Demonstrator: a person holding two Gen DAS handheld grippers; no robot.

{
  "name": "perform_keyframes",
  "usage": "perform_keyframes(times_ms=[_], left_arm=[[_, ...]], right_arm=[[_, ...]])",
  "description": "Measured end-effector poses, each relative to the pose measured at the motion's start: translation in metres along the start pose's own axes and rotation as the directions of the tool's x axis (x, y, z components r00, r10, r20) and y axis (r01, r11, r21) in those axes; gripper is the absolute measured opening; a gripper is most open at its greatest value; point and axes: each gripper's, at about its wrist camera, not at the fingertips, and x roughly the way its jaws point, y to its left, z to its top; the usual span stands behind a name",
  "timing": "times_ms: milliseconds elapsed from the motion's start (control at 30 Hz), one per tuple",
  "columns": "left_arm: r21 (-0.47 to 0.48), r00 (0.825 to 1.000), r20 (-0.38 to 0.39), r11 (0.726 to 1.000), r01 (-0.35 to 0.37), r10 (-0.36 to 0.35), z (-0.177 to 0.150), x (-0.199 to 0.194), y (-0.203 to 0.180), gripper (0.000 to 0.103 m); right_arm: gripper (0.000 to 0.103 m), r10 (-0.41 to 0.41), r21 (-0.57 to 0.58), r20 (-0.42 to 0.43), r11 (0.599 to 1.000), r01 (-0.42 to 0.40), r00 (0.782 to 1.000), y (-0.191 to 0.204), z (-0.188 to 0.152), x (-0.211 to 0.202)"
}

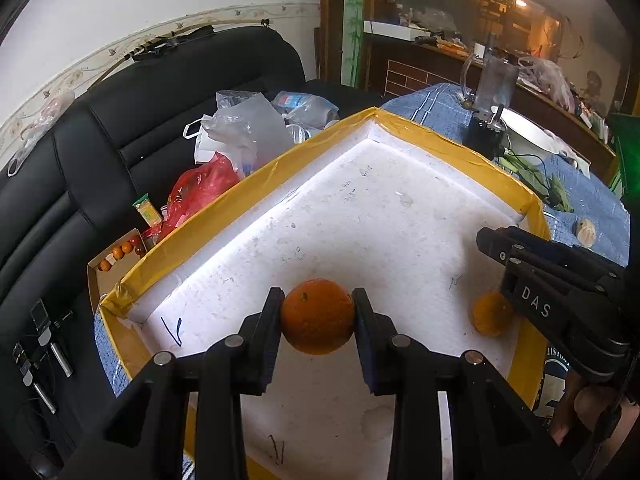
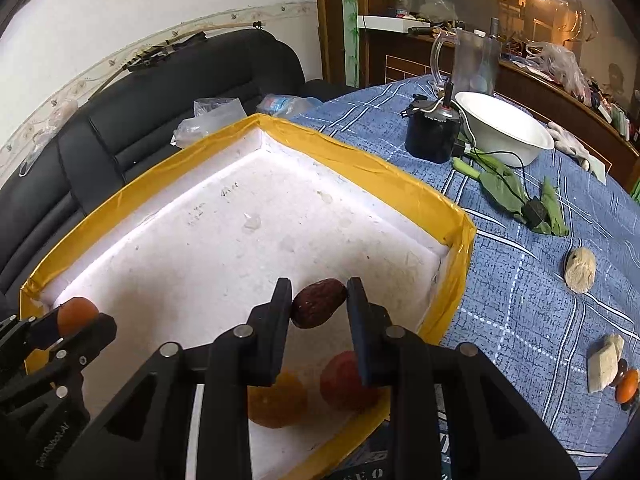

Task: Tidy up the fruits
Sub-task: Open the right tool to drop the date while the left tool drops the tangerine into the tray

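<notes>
The left gripper grasps one orange; the right gripper clamps one brown date. Two more fruits lie in the foam tray.

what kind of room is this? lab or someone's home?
Most likely a lived-in home, a living or dining area, not a lab. A black leather sofa piled with plastic bags sits behind the foam tray, and the blue checked tablecloth carries a white bowl and vegetable scraps.

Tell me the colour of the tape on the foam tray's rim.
Yellow tape, clearest in the right wrist view.
</notes>
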Motion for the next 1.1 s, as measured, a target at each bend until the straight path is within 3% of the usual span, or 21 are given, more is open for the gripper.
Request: perform_keyframes(times_ms=[867, 900, 933, 1000, 1033, 1100], left_arm=[[-0.014, 0.999, 0.015, 0.999, -0.032, 0.033, -0.001, -0.007, 0.009, 0.034], [-0.014, 0.999, 0.011, 0.999, -0.033, 0.033, -0.002, -0.007, 0.008, 0.035], [-0.021, 1.000, 0.008, 0.999, -0.030, 0.030, -0.002, -0.007, 0.009, 0.035], [-0.031, 1.000, -0.006, 0.999, -0.025, 0.025, -0.002, -0.007, 0.010, 0.038], [-0.040, 1.000, -0.012, 0.999, -0.009, 0.009, -0.002, -0.007, 0.011, 0.043], [-0.063, 1.000, 0.005, 0.998, 0.016, -0.016, -0.002, -0.013, 0.012, 0.063]], right_arm=[[0.031, -0.023, -0.015, -0.015, 1.000, 0.023, 1.000, 0.007, 0.006, 0.007], [0.040, -0.030, -0.013, -0.019, 0.999, 0.030, 0.999, 0.007, 0.006, 0.007], [0.056, -0.033, -0.009, -0.017, 0.999, 0.033, 0.999, 0.006, 0.005, 0.006], [0.068, -0.025, 0.010, 0.003, 1.000, 0.025, 1.000, 0.003, 0.004, -0.001], [0.069, -0.022, 0.018, 0.012, 1.000, 0.022, 1.000, 0.001, 0.004, -0.005], [0.069, -0.028, 0.037, 0.034, 0.999, 0.026, 0.999, -0.006, 0.003, -0.018]])
